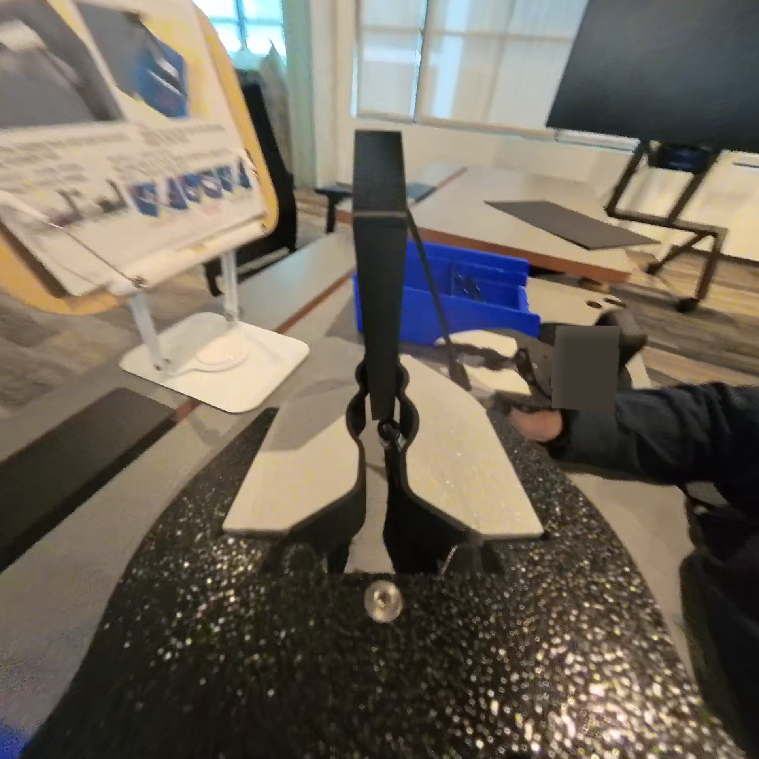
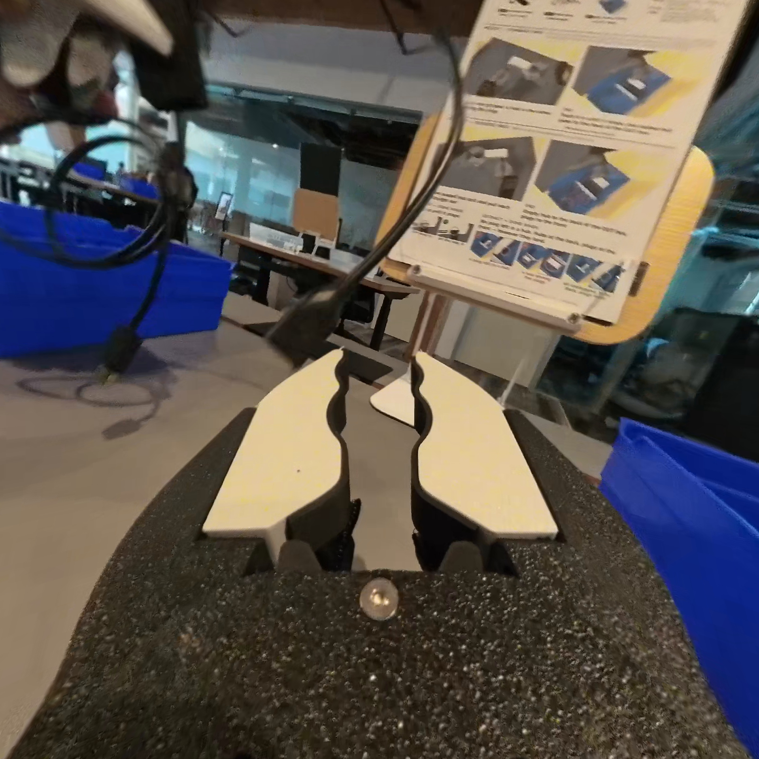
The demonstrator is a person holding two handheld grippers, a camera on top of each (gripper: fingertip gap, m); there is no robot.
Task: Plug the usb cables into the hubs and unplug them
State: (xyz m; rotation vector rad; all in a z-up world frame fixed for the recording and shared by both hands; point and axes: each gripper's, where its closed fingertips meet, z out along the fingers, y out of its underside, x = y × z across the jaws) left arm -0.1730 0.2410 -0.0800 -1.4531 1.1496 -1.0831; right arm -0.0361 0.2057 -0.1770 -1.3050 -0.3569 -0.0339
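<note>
My left gripper (image 1: 382, 382) is shut on a long black USB hub (image 1: 378, 246) and holds it upright above the grey table (image 1: 102, 513). A thin black cable (image 1: 435, 295) hangs from the hub down to the right, towards my right gripper (image 1: 493, 357). In the right wrist view my right gripper (image 2: 378, 357) is open and empty. That cable's black plug (image 2: 308, 324) hangs just past its left fingertip (image 2: 328, 365). The hub (image 2: 172, 61) is blurred at the top left. A second looped cable hangs there, and its plug (image 2: 119, 353) touches the table.
A blue divided bin (image 1: 472, 304) stands behind the hub; it also shows in the right wrist view (image 2: 82, 287). Another blue bin (image 2: 690, 554) is close on the right. An instruction sheet (image 1: 123, 164) on a white stand (image 1: 213, 357) is at the left. A dark sleeve (image 1: 657, 431) reaches in from the right.
</note>
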